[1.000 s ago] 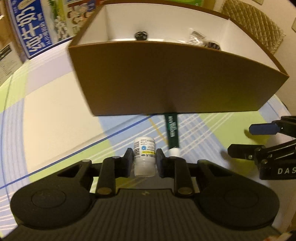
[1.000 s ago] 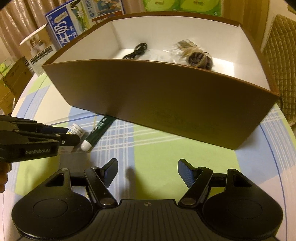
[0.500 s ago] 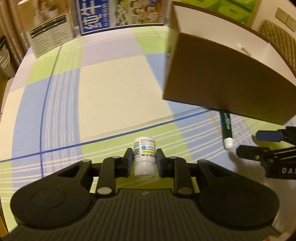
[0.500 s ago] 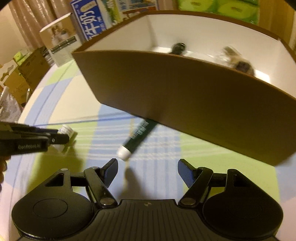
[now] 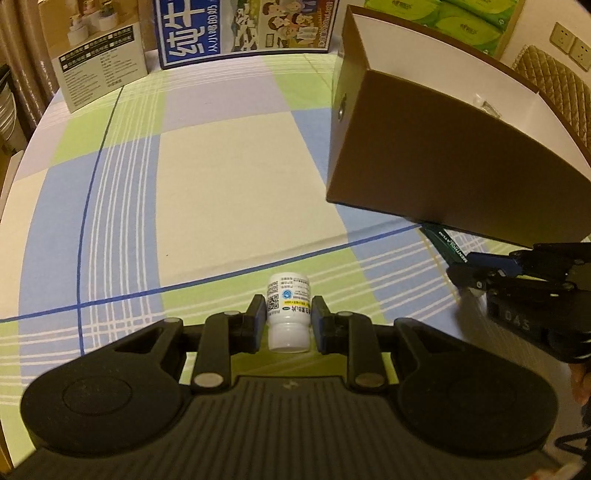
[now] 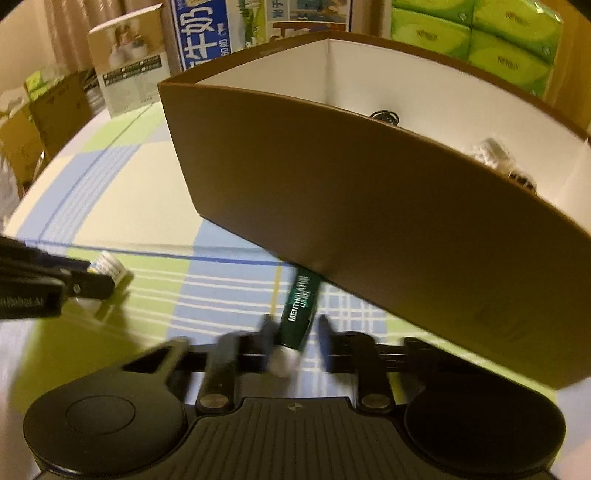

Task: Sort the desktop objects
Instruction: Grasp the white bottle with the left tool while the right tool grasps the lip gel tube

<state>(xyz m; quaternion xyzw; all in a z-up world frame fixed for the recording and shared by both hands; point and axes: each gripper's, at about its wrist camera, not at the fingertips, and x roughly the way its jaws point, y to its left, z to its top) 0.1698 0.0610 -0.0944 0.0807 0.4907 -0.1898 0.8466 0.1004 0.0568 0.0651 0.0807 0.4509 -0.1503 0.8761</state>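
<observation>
The left gripper was clamped on a small white bottle with a printed label, its pads pressing both sides and the bottle's cap end toward the camera, above the checked cloth of the worktop. The right gripper was blurred, its jaws closing around a dark green lip-balm tube with a white cap nearest the camera; the tube lay between the fingers on the cloth, and whether the pads were already pressing it could not be told from the blur. The tube's far end reached under the near wall of a brown cardboard box with a white inside, which stood toward the far right part of the worktop. Inside the box a dark coiled item and a clear-wrapped bundle showed just over the rim. In the right wrist view the left gripper with its bottle stood well to the left of the tube. Along the worktop's far edge stood a blue-and-white printed carton, a smaller product box to its left, and green tissue packs behind the brown box.
</observation>
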